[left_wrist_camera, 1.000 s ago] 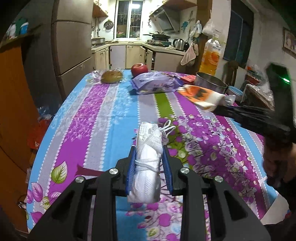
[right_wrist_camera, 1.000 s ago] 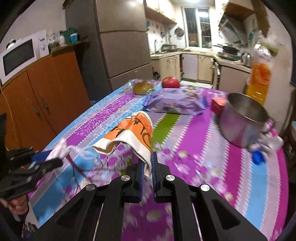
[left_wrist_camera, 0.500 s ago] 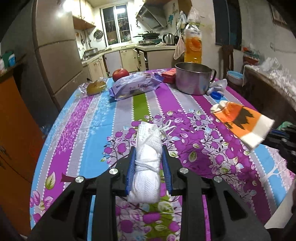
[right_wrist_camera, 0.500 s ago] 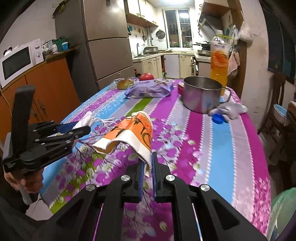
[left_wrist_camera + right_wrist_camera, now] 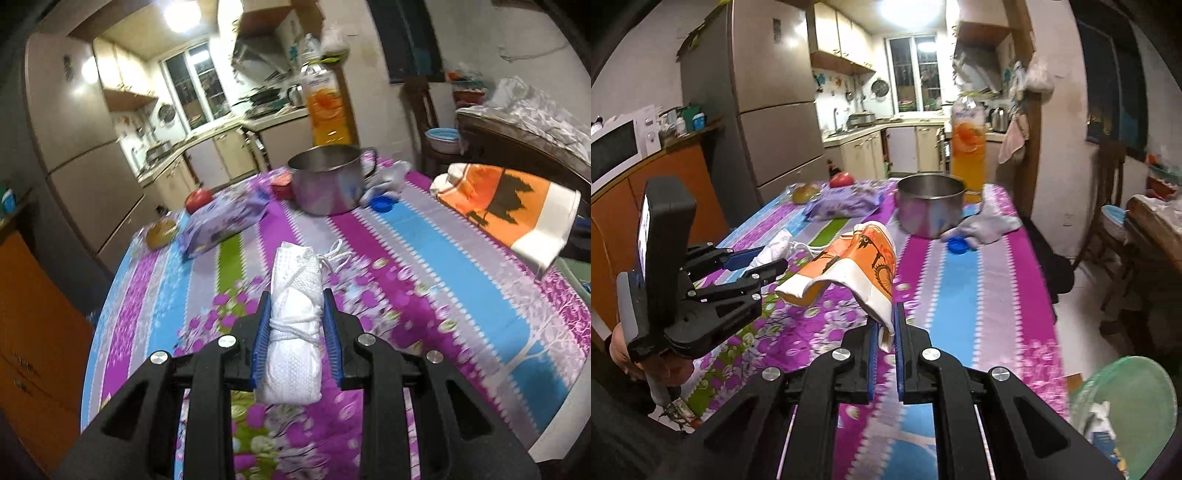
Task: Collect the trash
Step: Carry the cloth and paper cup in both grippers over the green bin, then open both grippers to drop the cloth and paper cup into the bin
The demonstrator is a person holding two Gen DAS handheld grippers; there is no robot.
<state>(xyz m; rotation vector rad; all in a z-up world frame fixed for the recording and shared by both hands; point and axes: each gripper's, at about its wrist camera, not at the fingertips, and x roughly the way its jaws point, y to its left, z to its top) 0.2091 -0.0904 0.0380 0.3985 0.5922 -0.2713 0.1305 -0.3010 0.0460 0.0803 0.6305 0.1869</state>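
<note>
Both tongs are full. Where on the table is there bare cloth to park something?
Bare cloth: the wide blue and grey stripes running from the blue cap toward the near edge, and the left-side stripes below the purple packet. The far end is crowded around the steel pot.

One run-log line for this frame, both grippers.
left gripper: shut on white bundle | right gripper: shut on orange wrapper | green bin: lower right

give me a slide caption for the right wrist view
Right tool pinching a flattened orange paper cup above the floral tablecloth, left tool alongside gripping a white bundle.
</note>
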